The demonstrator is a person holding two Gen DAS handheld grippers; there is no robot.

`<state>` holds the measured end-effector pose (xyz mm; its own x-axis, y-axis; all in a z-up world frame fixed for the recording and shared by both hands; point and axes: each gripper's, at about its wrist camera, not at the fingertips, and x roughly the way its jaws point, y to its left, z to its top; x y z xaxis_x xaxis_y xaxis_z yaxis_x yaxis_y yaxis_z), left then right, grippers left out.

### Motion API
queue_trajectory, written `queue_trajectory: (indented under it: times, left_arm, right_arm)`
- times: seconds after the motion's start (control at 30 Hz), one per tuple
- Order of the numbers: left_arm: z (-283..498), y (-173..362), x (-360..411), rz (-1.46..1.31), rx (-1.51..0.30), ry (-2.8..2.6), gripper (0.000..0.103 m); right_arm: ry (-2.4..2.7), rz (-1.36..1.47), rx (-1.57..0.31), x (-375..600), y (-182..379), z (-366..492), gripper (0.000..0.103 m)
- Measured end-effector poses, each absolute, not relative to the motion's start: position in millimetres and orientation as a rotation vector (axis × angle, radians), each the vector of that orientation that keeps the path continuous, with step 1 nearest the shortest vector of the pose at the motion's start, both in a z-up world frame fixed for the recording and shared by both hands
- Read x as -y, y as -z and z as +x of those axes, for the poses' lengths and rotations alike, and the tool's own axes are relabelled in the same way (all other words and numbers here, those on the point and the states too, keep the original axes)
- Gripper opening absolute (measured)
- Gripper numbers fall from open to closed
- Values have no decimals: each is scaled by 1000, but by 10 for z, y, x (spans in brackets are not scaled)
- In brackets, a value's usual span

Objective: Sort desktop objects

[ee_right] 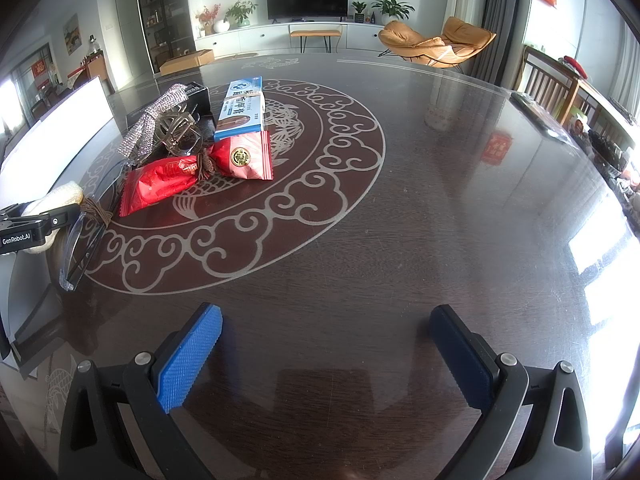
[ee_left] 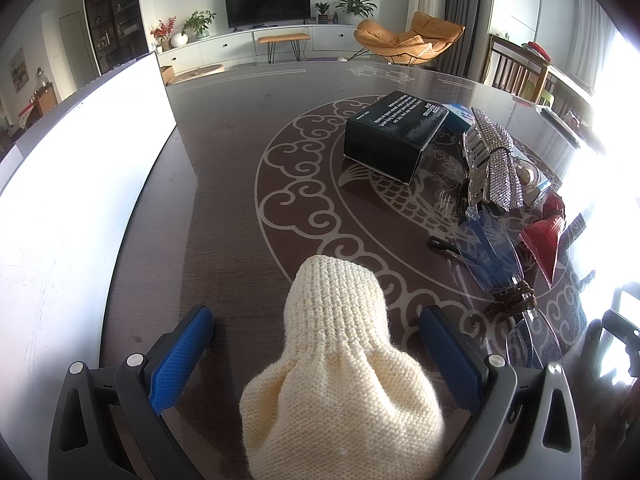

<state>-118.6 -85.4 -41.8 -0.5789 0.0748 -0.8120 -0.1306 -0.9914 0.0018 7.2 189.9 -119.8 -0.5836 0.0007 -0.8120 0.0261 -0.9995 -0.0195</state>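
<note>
On the big dark bench (ee_right: 440,208), with its pale swirl and fish pattern, sits a little heap of things. A large white board (ee_left: 80,184) lies along the left side of the bench, seen from the left wrist camera. Near the middle of the pattern sits a black box (ee_left: 394,136) with white writing on top. Just behind it lies a long blue and white box (ee_right: 242,106), and this box rests on a red and pink snack bag (ee_right: 244,158). A second red bag (ee_right: 158,184) lies just beside the first one, and a brown string knot sits between them. A sparkly silver bow clip (ee_left: 498,158) leans on top of the heap next to the black box. Clear blue glasses (ee_left: 486,252) lie at the near edge of the heap, close to the left tool. The left tool (ee_left: 316,340) is spread wide, and a cream knitted sock (ee_left: 340,364) lies between its blue fingers (ee_left: 182,356). The sock does not look squeezed, and there is a gap on each side. The right tool (ee_right: 326,354) is spread wide too and holds nothing, with only bare bench between its fingers. It hangs over the near side of the bench, well apart from the heap.
</note>
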Motion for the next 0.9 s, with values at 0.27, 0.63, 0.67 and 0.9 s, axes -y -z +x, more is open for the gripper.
queue_trajectory:
  times: [0.27,0.63,0.67,0.9]
  left_arm:
    - [-1186,418,852,-1380,-93,-2691,103]
    - [-1186,418,852,-1380,-93,-2692,103]
    - [-1186,418,852,-1380,-93,-2692,103]
    - [-1185,417,851,-1380,-93,-2692,103]
  right_arm:
    - [2782,1427,-46,-1899,1198,72,103]
    - [2782,1427,-46,-1898,1199,71,103]
    - [2783,1427,-46,-1898,1199,71,103]
    - [2745,1229,-22,-1758,1039,278,103]
